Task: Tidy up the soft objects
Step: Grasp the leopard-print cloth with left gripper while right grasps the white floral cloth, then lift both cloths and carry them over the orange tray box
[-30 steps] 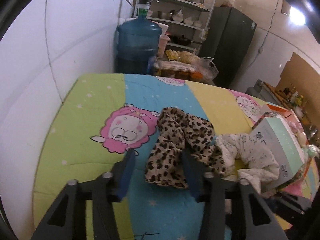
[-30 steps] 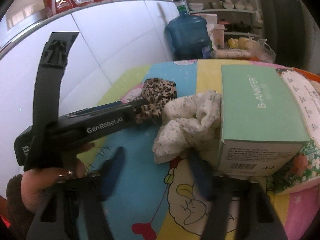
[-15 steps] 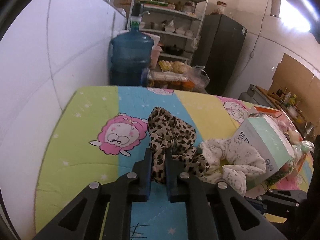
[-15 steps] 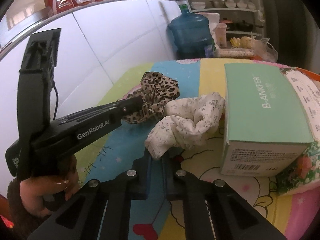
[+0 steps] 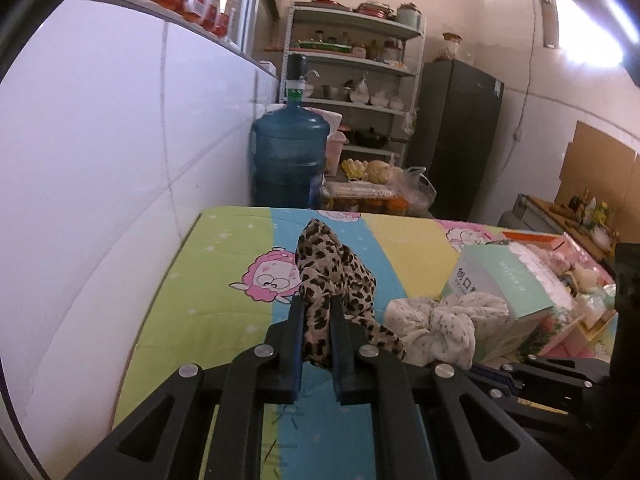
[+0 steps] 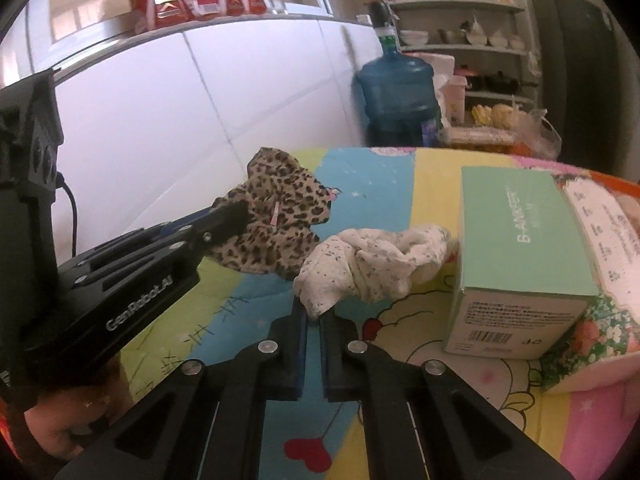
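Note:
A leopard-print cloth (image 5: 332,276) is pinched in my left gripper (image 5: 316,312), which is shut on its near end and holds it up off the cartoon bedsheet (image 5: 224,280). It also shows in the right wrist view (image 6: 276,224), with the left gripper (image 6: 236,216) at its left side. A white speckled cloth (image 6: 372,268) lies beside a mint-green box (image 6: 516,248). My right gripper (image 6: 314,316) is shut on the cloth's near corner. The white cloth also shows in the left wrist view (image 5: 440,324).
The mint-green box (image 5: 504,284) rests on floral packages (image 6: 600,328) at the right. A white wall (image 5: 100,160) runs along the left edge of the bed. A blue water jug (image 5: 290,160), shelves (image 5: 352,80) and a dark fridge (image 5: 460,136) stand beyond the bed's far end.
Both grippers went from open to shut: the left closed on the leopard cloth and lifted it, the right closed on the white cloth's corner and raised it slightly.

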A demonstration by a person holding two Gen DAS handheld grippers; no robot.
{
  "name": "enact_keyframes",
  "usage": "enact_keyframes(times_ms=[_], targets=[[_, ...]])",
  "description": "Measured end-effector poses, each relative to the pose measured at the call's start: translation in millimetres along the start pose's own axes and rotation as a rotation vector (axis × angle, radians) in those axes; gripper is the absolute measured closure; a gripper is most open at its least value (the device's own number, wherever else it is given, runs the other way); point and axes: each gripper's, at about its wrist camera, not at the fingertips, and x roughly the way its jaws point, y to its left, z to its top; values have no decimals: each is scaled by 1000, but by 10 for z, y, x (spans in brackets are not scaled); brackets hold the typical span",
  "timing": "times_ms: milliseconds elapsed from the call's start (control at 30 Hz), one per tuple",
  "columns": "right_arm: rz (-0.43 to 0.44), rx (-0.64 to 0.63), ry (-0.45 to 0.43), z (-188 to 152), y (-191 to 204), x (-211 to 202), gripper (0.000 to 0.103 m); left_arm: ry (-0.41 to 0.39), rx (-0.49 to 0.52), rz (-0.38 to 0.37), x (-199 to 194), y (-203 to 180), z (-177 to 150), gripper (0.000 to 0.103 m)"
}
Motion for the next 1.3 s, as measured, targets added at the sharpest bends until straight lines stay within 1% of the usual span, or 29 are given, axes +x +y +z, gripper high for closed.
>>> enact_keyframes(times_ms=[267, 567, 967, 1300], targets=[[32, -44, -44, -24, 182, -319, 98, -44, -44, 5, -341, 63, -26, 92], [46, -79, -92, -69, 311, -700, 98, -77, -39, 22, -630, 10, -75, 92], [43, -103, -143, -104, 352, -1115, 98, -114, -4, 31, -974, -236, -135, 92], [31, -110, -186, -189, 308, -1453, 98, -129, 25, 10, -1142, -509, -164, 92]])
